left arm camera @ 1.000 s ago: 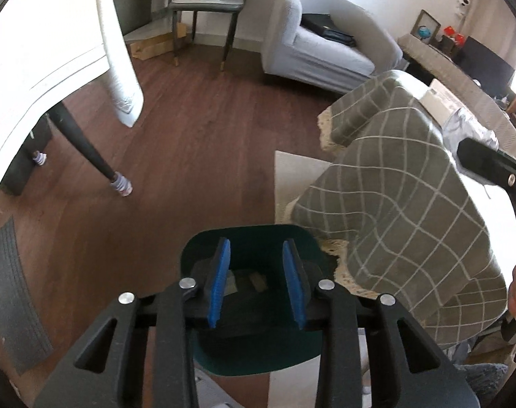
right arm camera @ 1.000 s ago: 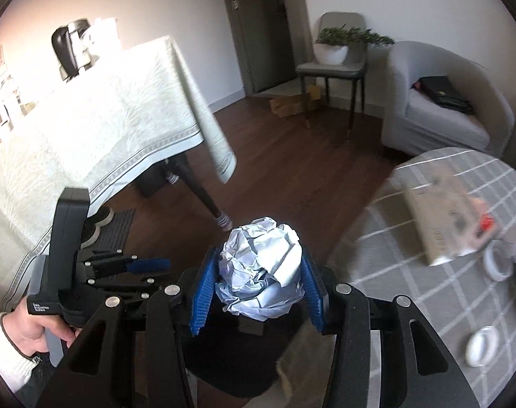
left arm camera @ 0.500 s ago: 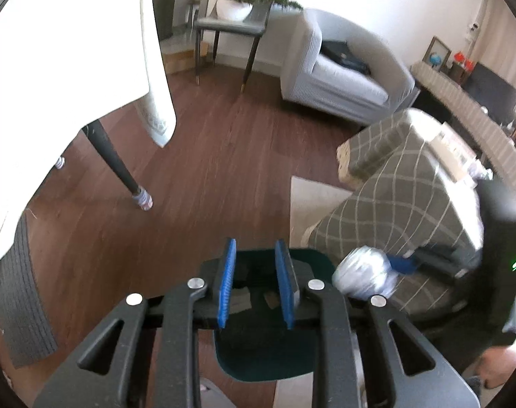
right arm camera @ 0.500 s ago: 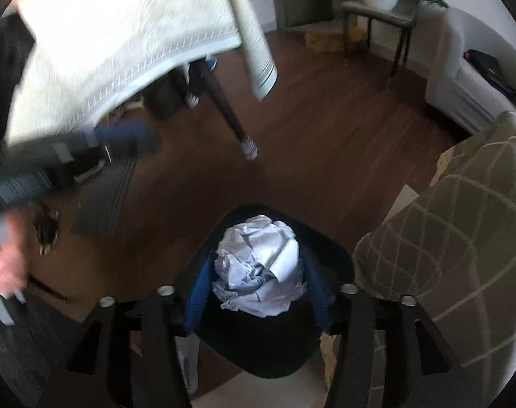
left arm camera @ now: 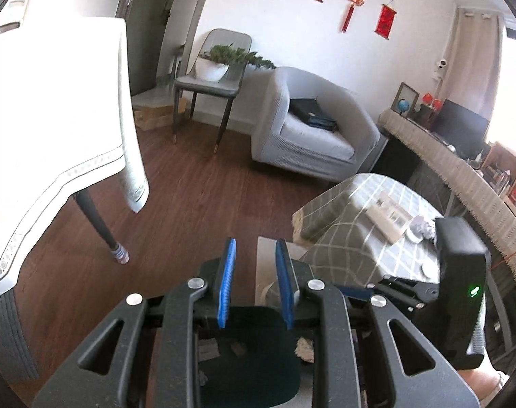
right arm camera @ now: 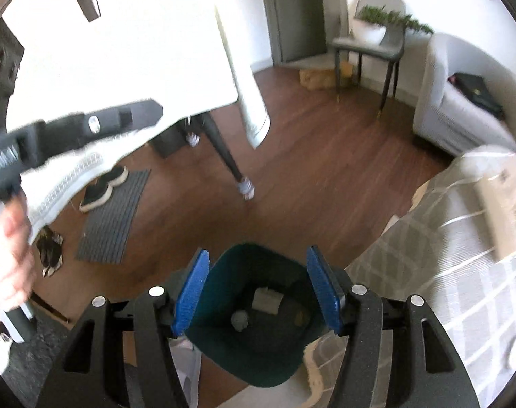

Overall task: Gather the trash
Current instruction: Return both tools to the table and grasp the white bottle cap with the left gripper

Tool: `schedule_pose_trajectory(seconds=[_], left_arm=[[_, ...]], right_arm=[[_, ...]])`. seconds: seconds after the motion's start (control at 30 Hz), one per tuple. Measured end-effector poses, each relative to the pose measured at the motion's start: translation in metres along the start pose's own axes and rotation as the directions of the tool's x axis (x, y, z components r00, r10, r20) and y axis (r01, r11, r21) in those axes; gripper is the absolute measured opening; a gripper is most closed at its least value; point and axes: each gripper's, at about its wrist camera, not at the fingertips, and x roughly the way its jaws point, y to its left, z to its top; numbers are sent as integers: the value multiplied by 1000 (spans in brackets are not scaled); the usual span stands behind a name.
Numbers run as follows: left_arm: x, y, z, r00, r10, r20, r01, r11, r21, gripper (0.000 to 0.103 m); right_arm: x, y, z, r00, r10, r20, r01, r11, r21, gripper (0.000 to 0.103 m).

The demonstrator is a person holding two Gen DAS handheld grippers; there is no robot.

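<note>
A dark green trash bin (right arm camera: 258, 350) stands on the floor beside the low checked table (right arm camera: 428, 244). My right gripper (right arm camera: 258, 292) is open and empty right above the bin's mouth. Small scraps (right arm camera: 239, 319) lie at the bin's bottom. My left gripper (left arm camera: 254, 285) is open with a narrow gap, empty, above the bin's rim (left arm camera: 251, 357). The right gripper's body (left arm camera: 458, 292) shows at the right of the left wrist view. A crumpled paper (left arm camera: 422, 227) and a flat package (left arm camera: 387, 217) lie on the checked table.
A dining table with a white cloth (left arm camera: 53, 142) stands to the left, its leg (left arm camera: 101, 227) on the wood floor. A grey armchair (left arm camera: 309, 129) and a chair with a plant (left arm camera: 213, 78) stand at the back. A mat with shoes (right arm camera: 111, 214) lies at the left.
My right gripper opened and the crumpled white paper ball dropped out of it over the bin. My left gripper tilted up, away from the bin.
</note>
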Motion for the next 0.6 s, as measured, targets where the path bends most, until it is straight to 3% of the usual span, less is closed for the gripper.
schedule_pose_trajectory(seconds=[0.3, 0.4, 0.47, 0.6], left_arm=[[24, -58, -1, 998, -54, -29, 56, 994, 98, 28], [34, -83, -3, 996, -81, -45, 87, 986, 139, 41], [41, -97, -6, 991, -113, -66, 122, 979, 161, 58], [59, -131, -13, 980, -164, -112, 187, 954, 235, 67]], right_arm=[[-76, -71, -2, 978, -134, 160, 118, 987, 106, 61], [-100, -109, -13, 960, -206, 188, 172, 968, 182, 61], [-113, -130, -19, 949, -247, 198, 200, 953, 229, 62], [-131, -164, -32, 927, -316, 201, 249, 921, 298, 64]])
